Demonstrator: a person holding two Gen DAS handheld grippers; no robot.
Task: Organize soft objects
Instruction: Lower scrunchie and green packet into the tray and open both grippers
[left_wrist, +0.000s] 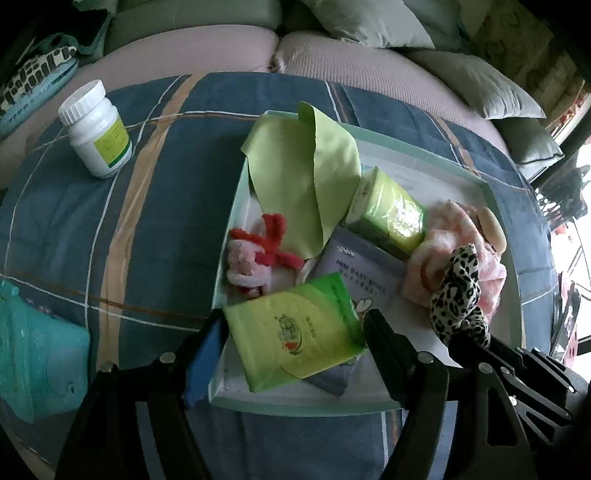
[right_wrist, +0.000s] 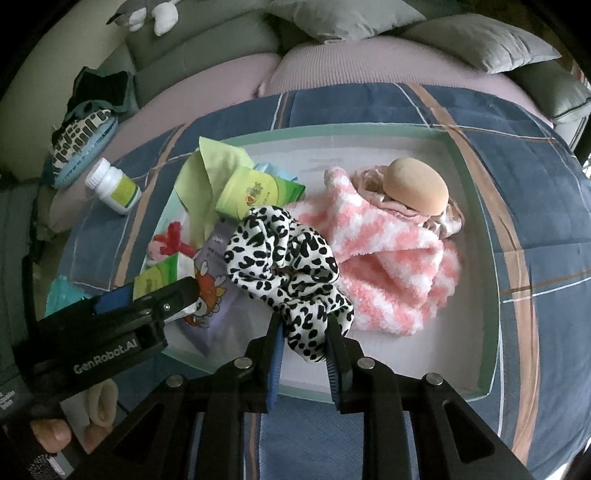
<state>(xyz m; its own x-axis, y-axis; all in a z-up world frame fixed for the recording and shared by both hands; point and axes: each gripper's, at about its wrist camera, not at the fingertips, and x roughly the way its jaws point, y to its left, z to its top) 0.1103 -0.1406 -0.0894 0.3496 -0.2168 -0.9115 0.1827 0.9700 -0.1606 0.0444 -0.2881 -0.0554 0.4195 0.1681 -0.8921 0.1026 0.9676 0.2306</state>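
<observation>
Currently a leopard-print scrunchie (right_wrist: 284, 258) is pinched in the nearly closed right gripper (right_wrist: 303, 354) over the tray's (right_wrist: 491, 332) near edge, while a green tissue pack (left_wrist: 295, 332) is clamped in the wide-set left gripper (left_wrist: 295, 354); either could be dropped outside the tray if released early

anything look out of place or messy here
Yes. The white pill bottle stands on the plaid blanket, outside the tray, a hard thing among soft ones. Inside, the green cloth is crumpled over the tray's rim, and the tissue packs lie heaped at angles.
</observation>
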